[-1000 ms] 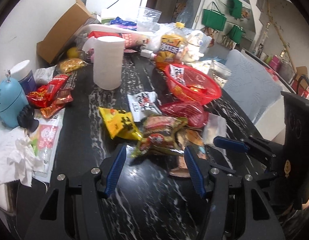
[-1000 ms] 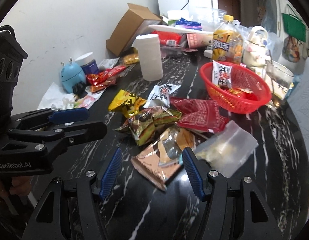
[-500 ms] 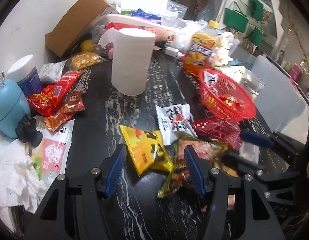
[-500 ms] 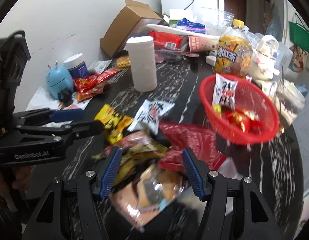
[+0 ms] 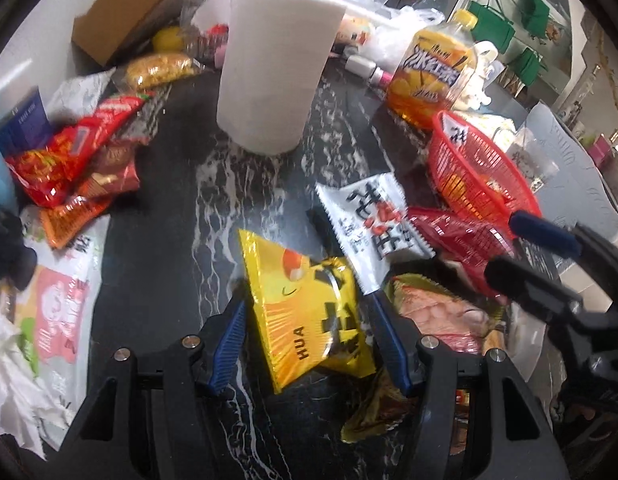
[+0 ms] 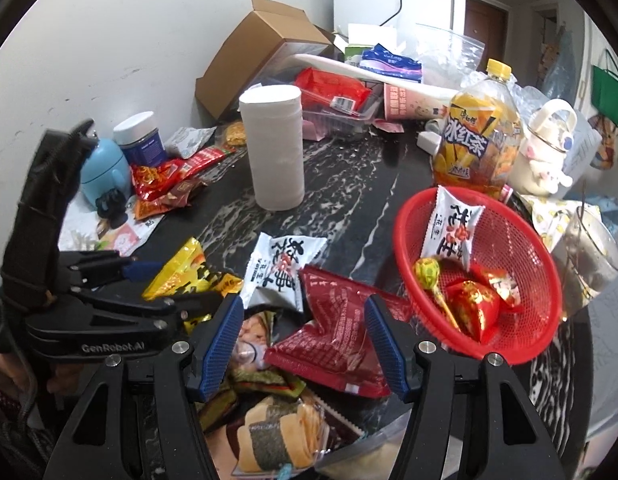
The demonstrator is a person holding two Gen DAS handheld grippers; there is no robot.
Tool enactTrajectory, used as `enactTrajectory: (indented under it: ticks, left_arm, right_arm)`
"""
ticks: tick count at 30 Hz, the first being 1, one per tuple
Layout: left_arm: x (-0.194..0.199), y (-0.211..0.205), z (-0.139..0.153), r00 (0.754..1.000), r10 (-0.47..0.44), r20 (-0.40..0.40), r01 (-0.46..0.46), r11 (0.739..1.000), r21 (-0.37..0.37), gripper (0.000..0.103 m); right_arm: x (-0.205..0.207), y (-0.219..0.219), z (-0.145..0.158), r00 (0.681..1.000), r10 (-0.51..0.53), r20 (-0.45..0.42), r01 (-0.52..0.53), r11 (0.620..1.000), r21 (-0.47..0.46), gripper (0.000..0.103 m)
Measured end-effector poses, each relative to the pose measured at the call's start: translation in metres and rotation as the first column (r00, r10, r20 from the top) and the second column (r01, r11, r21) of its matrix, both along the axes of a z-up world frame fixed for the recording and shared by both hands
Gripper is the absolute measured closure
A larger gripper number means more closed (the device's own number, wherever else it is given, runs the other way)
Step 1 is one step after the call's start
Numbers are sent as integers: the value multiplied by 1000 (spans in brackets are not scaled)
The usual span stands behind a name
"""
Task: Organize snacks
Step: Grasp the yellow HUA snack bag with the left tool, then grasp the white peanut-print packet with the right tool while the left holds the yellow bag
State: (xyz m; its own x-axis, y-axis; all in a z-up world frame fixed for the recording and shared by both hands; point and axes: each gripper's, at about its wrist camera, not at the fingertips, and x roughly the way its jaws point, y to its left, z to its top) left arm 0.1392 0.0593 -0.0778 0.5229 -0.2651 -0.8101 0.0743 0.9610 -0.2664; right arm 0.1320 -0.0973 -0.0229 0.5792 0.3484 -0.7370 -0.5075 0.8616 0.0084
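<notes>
1. Left tool (image 5: 309, 336): jaws part-open, straddling the yellow packet (image 5: 305, 312) without pressing on it; nothing held; the packet lies flat on the dark marbled surface (image 5: 181, 240), directly ahead and below, its long axis running roughly along the tool's pointing line, between the 2 pads.
2. Right tool (image 6: 305, 338): jaws part-open, empty; the dark red packet (image 6: 337, 336) lies between and just beyond the pads, its long axis slanted across the gap; no contact can be made out.
3. Governing relation: the red basket (image 6: 521, 344), judged to be the collecting place since it already holds 1 white packet and wrapped sweets, lies to the right of both tools; the right tool is nearer, the left well apart from it.
4. White packet (image 5: 373, 224) lies on the surface between the yellow packet and the basket, within either tool's likely path.
5. Views compared: the right wrist view shows the basket's contents and the left tool (image 6: 157, 280) beside the yellow packet; the left wrist view shows only the basket's near wall, yet shows the yellow packet's full outline.
</notes>
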Motion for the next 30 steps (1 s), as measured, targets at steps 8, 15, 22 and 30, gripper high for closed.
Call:
enactTrajectory:
  ticks: [8,15,22,30]
  left_arm:
    - [-1,28,-2,996,61,58,-60,998,-24,57]
    - [-2,51,0,984,161,76,-163,987,17,57]
    - [-2,67,-3,982,181,49,-178,982,-59,57]
    - [-3,64,-2,984,167,57,-166,986,-22,57]
  right_arm:
    - [23,19,-6,998,60,-22,-60,998,8,40]
    - [43,48,-22,989,132,-67,-136,989,-54,40]
    - [56,66,-40,990,101,-102,-115,984,-135,39]
    - [46,77,-52,980,162,-112,-180,967,-182,38]
